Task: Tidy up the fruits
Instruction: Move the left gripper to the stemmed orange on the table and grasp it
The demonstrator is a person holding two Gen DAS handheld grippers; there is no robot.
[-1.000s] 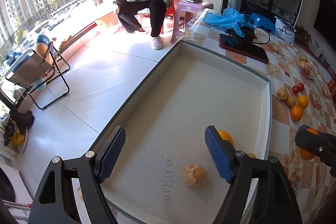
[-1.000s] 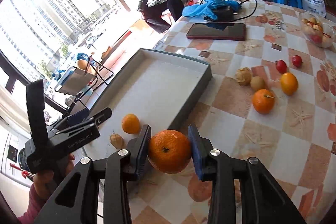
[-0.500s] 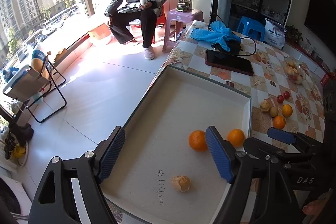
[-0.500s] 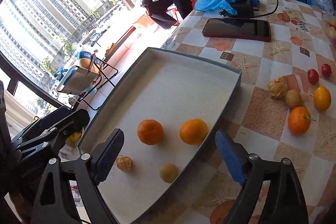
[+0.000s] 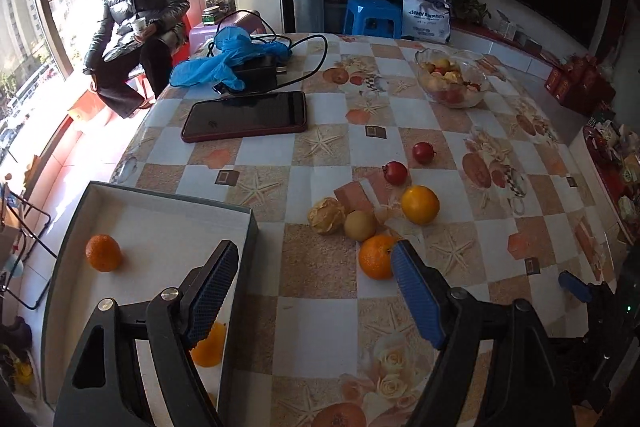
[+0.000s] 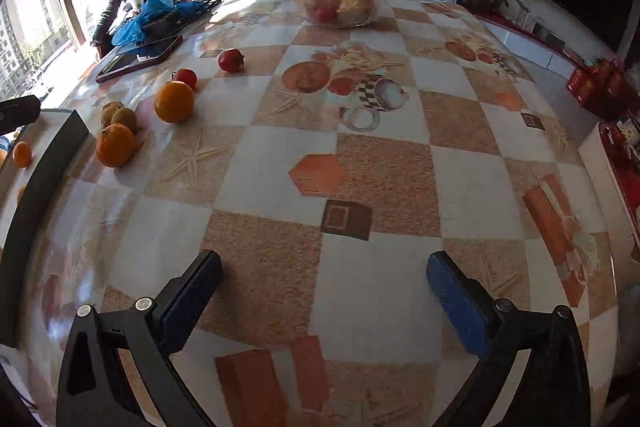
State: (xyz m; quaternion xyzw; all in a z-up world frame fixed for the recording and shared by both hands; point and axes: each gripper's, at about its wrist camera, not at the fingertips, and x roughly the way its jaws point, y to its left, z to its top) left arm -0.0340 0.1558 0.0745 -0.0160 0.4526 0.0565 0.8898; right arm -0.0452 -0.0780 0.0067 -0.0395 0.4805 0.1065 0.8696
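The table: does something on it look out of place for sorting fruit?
Yes. A phone, a cable and blue gloves lie on the table among loose fruit. One fruit looks wrinkled and papery beside the smooth oranges.

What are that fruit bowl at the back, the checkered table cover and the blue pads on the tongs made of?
The fruit bowl looks like clear glass: the fruit shows through its wall and the rim glints. The table cover seems glossy vinyl or oilcloth, since window light reflects off its printed checks. The blue pads appear to be matte rubber or soft plastic with a fine ridged texture; which one cannot be told.
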